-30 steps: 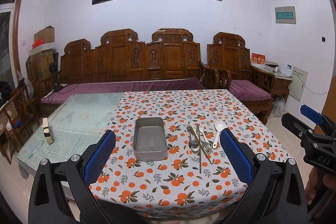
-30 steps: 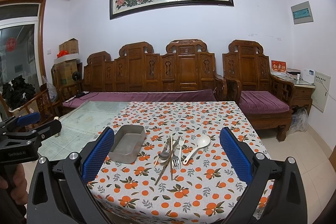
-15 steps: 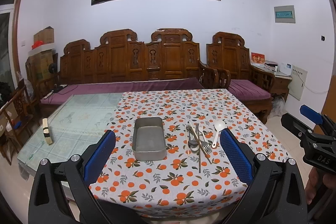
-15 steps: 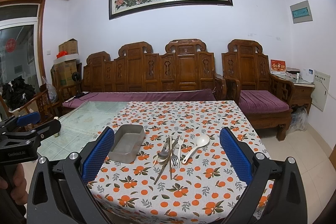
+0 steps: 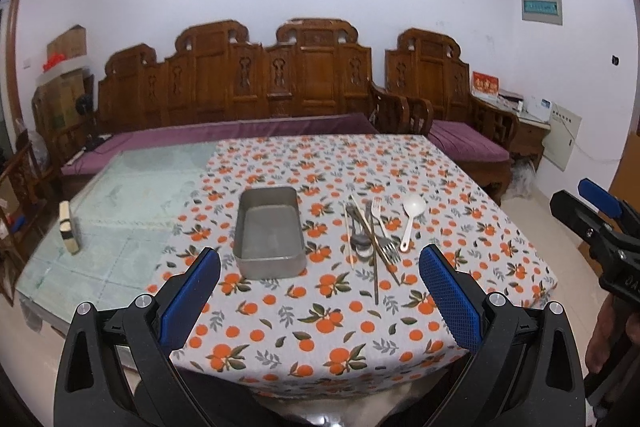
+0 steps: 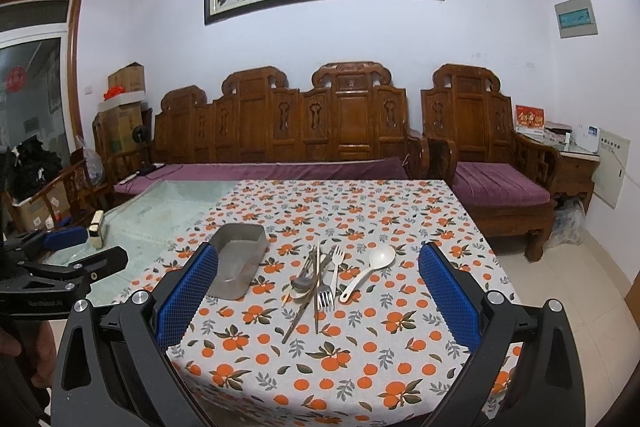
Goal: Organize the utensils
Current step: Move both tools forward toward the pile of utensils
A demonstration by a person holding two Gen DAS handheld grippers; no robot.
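Near the counter's (image 5: 280,327) front edge: metal tray (image 5: 269,231), empty; just right of it, piled utensils (image 5: 370,233) and white spoon (image 5: 410,219). Left tongs (image 5: 320,295) and right tongs (image 6: 318,293) both gape wide, holding nothing.

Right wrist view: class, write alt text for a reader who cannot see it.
An empty metal tray sits on an orange-print tablecloth beside a pile of utensils and a white spoon. The open right gripper frames them; a carved wooden sofa stands behind.
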